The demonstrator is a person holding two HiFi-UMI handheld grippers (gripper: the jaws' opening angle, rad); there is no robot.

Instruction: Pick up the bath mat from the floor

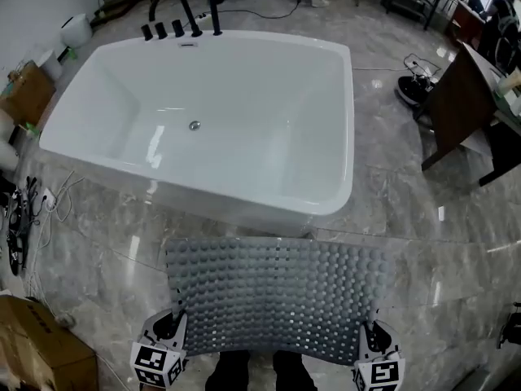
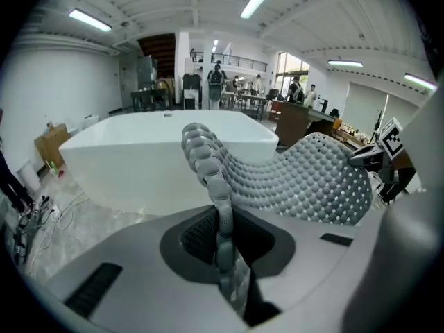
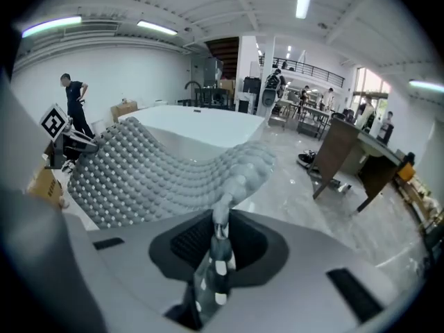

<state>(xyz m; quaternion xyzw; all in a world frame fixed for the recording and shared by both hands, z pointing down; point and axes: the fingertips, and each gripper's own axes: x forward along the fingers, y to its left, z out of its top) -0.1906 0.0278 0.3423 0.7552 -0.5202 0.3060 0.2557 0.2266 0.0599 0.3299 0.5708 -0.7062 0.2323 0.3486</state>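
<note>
The grey bubbled bath mat [image 1: 277, 296] hangs spread out in the air between my two grippers, in front of the white bathtub [image 1: 203, 112]. My left gripper [image 1: 167, 328] is shut on the mat's near left corner. In the left gripper view the mat's edge [image 2: 211, 179] runs up out of the jaws and the sheet [image 2: 312, 179] sags toward the right gripper. My right gripper [image 1: 370, 340] is shut on the near right corner. In the right gripper view the mat [image 3: 152, 172] stretches left from the pinched edge [image 3: 222, 217].
The bathtub [image 2: 159, 158] stands on a glossy marble floor [image 1: 423, 226]. Cardboard boxes [image 1: 32, 349] and cables [image 1: 32, 210] lie at the left. A dark wooden board [image 1: 456, 104] leans at the right. People stand far back in the room [image 3: 73, 103].
</note>
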